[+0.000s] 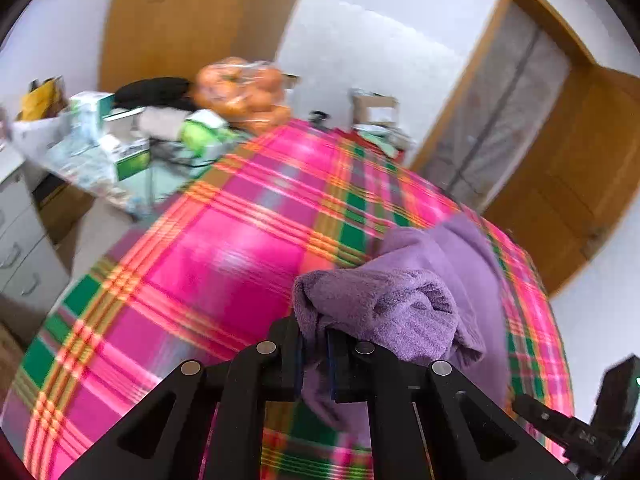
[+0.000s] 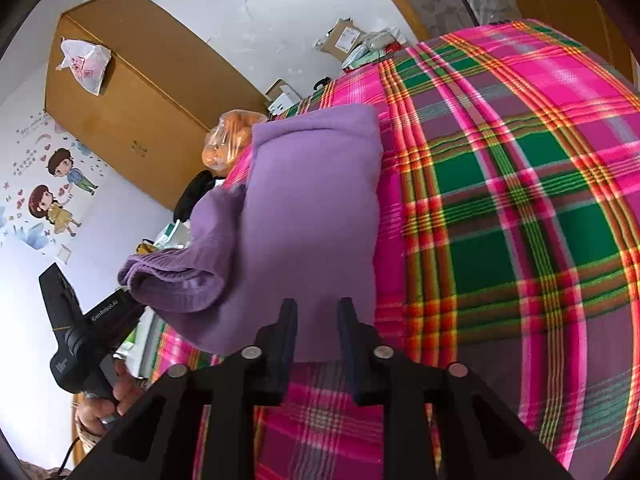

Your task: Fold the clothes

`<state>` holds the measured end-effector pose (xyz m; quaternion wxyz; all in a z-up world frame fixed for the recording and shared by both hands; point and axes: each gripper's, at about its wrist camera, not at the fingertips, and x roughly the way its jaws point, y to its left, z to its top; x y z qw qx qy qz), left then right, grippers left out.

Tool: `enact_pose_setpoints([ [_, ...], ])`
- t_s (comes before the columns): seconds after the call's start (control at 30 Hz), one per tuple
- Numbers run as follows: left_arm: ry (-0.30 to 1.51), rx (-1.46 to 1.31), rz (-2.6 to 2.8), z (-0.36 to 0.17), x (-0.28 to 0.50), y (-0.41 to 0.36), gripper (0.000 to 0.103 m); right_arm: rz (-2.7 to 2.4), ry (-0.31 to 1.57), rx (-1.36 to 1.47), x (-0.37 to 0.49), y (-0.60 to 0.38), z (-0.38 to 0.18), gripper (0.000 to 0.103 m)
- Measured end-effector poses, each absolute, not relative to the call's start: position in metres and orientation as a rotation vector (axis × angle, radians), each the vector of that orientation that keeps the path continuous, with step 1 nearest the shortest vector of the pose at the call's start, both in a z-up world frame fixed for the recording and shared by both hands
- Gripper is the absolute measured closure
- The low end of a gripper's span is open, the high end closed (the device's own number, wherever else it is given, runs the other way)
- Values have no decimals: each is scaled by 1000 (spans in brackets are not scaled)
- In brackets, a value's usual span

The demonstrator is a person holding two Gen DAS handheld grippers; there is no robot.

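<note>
A purple knit garment (image 1: pixel 424 280) lies partly folded on a bed with a pink, green and orange plaid blanket (image 1: pixel 224 248). My left gripper (image 1: pixel 317 346) is shut on a bunched corner of the garment and holds it above the blanket. In the right wrist view the garment (image 2: pixel 312 216) stretches away from me, and its ribbed end (image 2: pixel 172 284) hangs from the left gripper (image 2: pixel 124 308), which a person's hand (image 2: pixel 108 396) holds. My right gripper (image 2: pixel 317 320) is open, its fingertips over the garment's near edge; nothing is pinched between them.
The plaid blanket (image 2: pixel 520 208) covers the whole bed. Beyond the bed are a cluttered table with boxes (image 1: pixel 124 152), a bag of orange things (image 1: pixel 244 92), a wooden wardrobe (image 2: pixel 132 92), white drawers (image 1: pixel 20 240) and a wooden door (image 1: pixel 560 184).
</note>
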<state>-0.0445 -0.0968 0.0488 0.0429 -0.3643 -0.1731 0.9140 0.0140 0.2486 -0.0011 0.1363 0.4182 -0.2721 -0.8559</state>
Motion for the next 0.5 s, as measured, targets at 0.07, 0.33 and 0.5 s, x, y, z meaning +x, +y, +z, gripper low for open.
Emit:
enact_pose_setpoints([
  [0.07, -564, -1140, 2811, 43, -47, -111, 94, -2526, -758, 1187, 14, 249, 0, 77],
  [0.33, -632, -1190, 2823, 29, -55, -133, 94, -2609, -623, 1219, -2, 248, -2, 66],
  [0.5, -642, -1226, 2822, 22, -57, -141, 94, -2564, -730, 1253, -14, 258, -14, 65],
])
